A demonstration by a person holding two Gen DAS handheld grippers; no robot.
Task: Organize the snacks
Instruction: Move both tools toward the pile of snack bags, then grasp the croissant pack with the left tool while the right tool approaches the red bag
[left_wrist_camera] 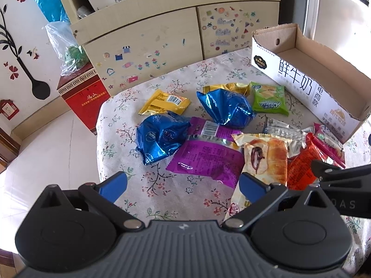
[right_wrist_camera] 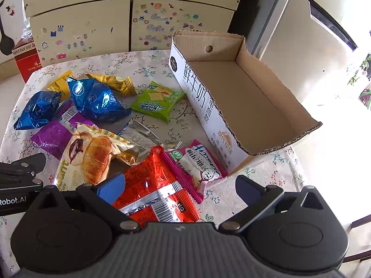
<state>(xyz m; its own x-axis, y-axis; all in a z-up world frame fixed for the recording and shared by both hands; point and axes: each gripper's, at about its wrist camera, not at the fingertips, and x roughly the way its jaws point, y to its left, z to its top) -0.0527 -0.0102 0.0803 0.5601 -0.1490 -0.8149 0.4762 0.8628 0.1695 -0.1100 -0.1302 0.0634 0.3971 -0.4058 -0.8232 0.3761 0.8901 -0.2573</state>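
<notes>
- The left gripper (left_wrist_camera: 183, 185) has 2 blue-padded fingers (left_wrist_camera: 114, 185) spread wide, gripping nothing, above a table under a floral cloth (left_wrist_camera: 162, 180).
- The right gripper (right_wrist_camera: 179, 188) is also spread wide and holds nothing; its blue fingers (right_wrist_camera: 111, 188) hover over a glossy red-orange packet (right_wrist_camera: 150, 185) with a silver seam and a barcode.
- Beside that packet lies a pink-edged white wrapper (right_wrist_camera: 197, 162) with a cartoon face and Chinese print; its far end touches the box wall.
- A croissant pack (right_wrist_camera: 89, 156), clear film with a chocolate-filled pastry picture, reads partly "ore"; it overlaps a crinkled silver foil packet (right_wrist_camera: 143, 136).
- A flat purple foil pouch (left_wrist_camera: 206, 157) shows small print and a barcode strip.
- 2 puffy, crumpled blue metallic bags (left_wrist_camera: 160, 139) (left_wrist_camera: 225, 106) sit on the cloth, the nearer one touching the purple pouch.
- 2 yellow wrappers: 1 flat with a barcode (left_wrist_camera: 165, 103), 1 twisted gold behind the farther blue bag (left_wrist_camera: 229, 86).
- A square green cracker pack (right_wrist_camera: 157, 100) lies near the box, picturing crackers.
- The corrugated cardboard box (right_wrist_camera: 255, 106), a cut-down tray with a white printed side reading "鲜牛奶" and a round hole in its end wall, holds nothing; all snacks lie outside it on the cloth.
- Behind stand a beige cabinet (left_wrist_camera: 148, 37) covered in small stickers and a red carton (left_wrist_camera: 83, 97) topped by a clear plastic bag.
</notes>
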